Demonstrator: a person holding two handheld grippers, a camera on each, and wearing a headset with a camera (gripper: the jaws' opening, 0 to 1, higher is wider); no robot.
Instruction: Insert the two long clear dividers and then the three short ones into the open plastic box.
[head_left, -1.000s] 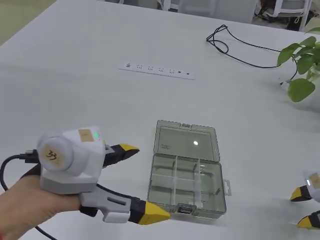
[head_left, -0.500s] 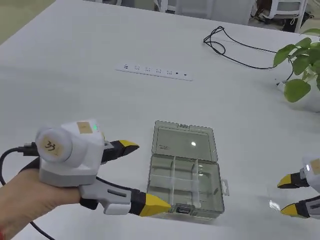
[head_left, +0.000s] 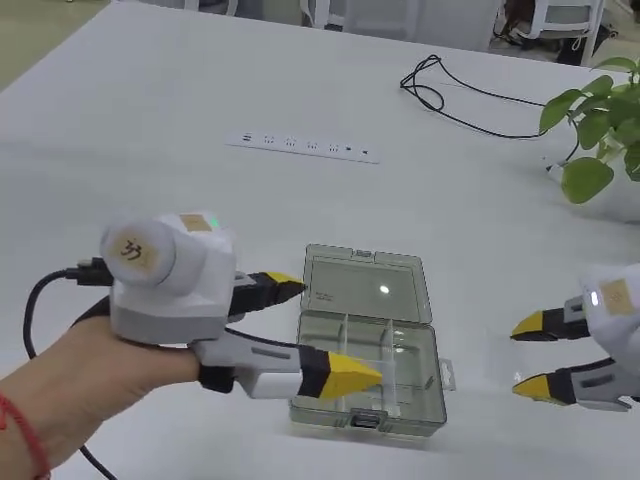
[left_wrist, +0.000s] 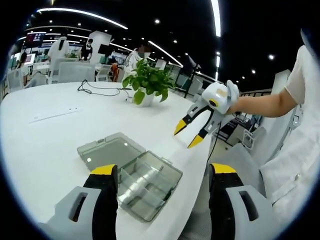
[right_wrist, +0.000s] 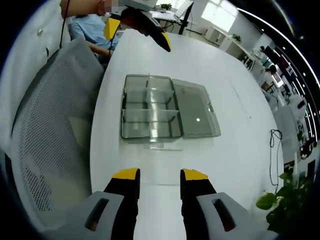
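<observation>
The box (head_left: 372, 392) lies open on the white table (head_left: 150, 130), near its front edge, with the lid (head_left: 365, 285) folded flat behind it. Clear dividers (right_wrist: 150, 110) stand inside and split it into compartments; their number is hard to tell through the clear plastic. The left gripper (head_left: 320, 330), held in a hand (head_left: 90, 375), sits at the box's left side with its jaws wide apart and nothing between them. In the head view its nearer yellow tip overlaps the box's front left part, though I cannot tell whether it touches. The right gripper (head_left: 528, 355) is off to the box's right, apart from it, pointing toward it, jaws parted by a narrower gap and also empty. The right gripper view looks straight at the box's side wall. Farther back on the table are a power strip (head_left: 305, 147), a black cable (head_left: 440, 90) and a plant (head_left: 598, 130)
</observation>
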